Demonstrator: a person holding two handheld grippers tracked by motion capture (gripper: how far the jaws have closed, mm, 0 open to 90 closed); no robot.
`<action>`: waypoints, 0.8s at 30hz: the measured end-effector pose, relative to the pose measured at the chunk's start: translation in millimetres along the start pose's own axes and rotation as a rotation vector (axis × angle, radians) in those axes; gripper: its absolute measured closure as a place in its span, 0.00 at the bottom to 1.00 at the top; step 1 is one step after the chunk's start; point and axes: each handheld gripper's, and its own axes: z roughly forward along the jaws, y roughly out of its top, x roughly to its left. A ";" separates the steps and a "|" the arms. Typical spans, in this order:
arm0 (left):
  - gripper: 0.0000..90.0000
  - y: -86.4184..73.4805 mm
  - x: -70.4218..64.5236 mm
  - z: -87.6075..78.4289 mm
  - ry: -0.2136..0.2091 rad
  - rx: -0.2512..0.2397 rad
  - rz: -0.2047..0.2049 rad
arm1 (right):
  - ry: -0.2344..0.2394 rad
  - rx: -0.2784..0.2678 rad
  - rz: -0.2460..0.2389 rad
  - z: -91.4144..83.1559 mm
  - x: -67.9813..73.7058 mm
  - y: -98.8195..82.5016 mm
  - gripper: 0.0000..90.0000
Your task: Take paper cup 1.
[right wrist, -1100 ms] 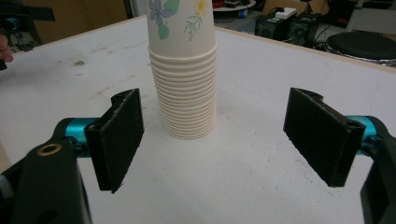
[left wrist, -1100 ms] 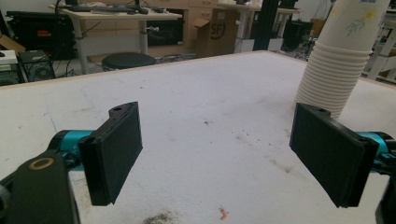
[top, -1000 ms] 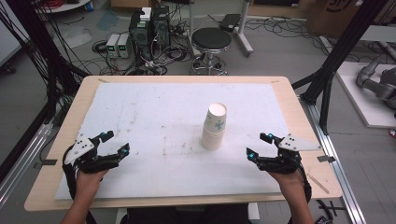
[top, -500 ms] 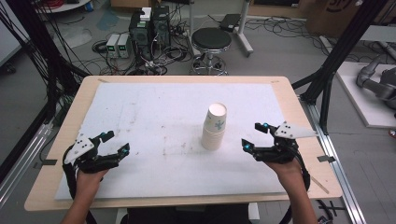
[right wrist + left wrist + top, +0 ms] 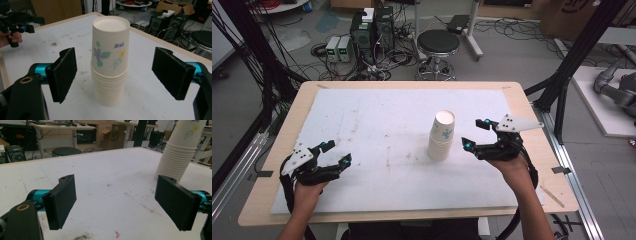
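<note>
A stack of upturned paper cups [image 5: 442, 136] with a flower print stands right of the middle of the white board [image 5: 377, 125]. My right gripper [image 5: 476, 134] hovers just to the right of the stack, jaws wide apart and pointing at it. In the right gripper view the cup stack [image 5: 110, 62] stands ahead between the two pads, untouched. My left gripper [image 5: 336, 154] rests open near the front left of the board. The left gripper view has the cup stack [image 5: 178, 152] far off at the upper right, and nothing lies between its pads.
The board lies on a wooden table [image 5: 532, 150] with a narrow bare rim. Behind the table stand a black stool [image 5: 438, 44] and computer boxes [image 5: 372, 30] among floor cables. Black frame posts [image 5: 572, 65] rise at the right.
My right gripper has risen and moved left and away from the front edge, closer to the cup stack. The left gripper has stayed where it was.
</note>
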 end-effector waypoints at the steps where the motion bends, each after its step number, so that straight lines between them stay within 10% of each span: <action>1: 0.19 0.0 0.0 0.0 0.000 0.000 0.000 | 0.003 0.006 -0.009 4.6 -1.2 6.6 0.23; 24: 0.20 -0.2 -0.2 1.0 -0.008 -0.002 -0.008 | 0.039 0.113 -0.034 50.5 -8.6 40.9 0.23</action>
